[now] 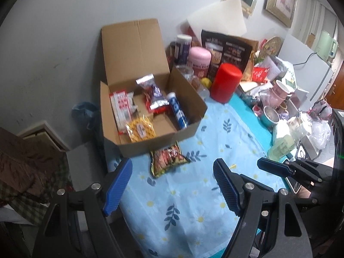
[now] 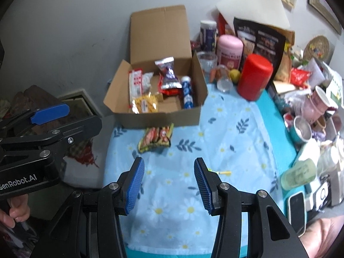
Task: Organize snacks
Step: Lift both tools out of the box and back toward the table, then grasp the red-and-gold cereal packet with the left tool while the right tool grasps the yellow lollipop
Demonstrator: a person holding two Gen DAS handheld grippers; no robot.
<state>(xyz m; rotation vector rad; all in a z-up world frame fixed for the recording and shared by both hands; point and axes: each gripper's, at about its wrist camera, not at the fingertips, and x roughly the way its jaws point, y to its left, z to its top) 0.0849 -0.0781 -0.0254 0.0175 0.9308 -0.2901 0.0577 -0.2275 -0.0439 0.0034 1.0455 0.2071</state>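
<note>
- My left gripper [image 1: 172, 187] is spread wide with nothing between the blue pads, hanging over the flowered blue cloth [image 1: 193, 193].
- My right gripper [image 2: 169, 185] is parted too, narrower than the left, and empty.
- The one loose snack packet [image 1: 166, 158] lies flat on the cloth, just in front of the cardboard box [image 1: 187, 126], touching or nearly touching its front wall.
- The box sits open at the table's far left corner, lid flap up against the wall.
- Inside it I see a yellow snack bag [image 1: 140, 130], a blue tube [image 1: 178, 111], a purple-and-silver wrapper [image 1: 153, 92] and a red-and-white pack [image 1: 121, 107].
- Right of the box it's crowded: a red canister [image 1: 225, 82], a pink-lidded jar [image 1: 198, 61], a clear cup [image 2: 207, 61], all close to the box's right wall.
- Along the cloth's right edge sit a teal bowl [image 1: 269, 117], pink cups [image 1: 280, 90] and a pale green bottle [image 2: 298, 173].
- A small yellow scrap [image 2: 224, 173] lies on the cloth beyond my right fingers.
</note>
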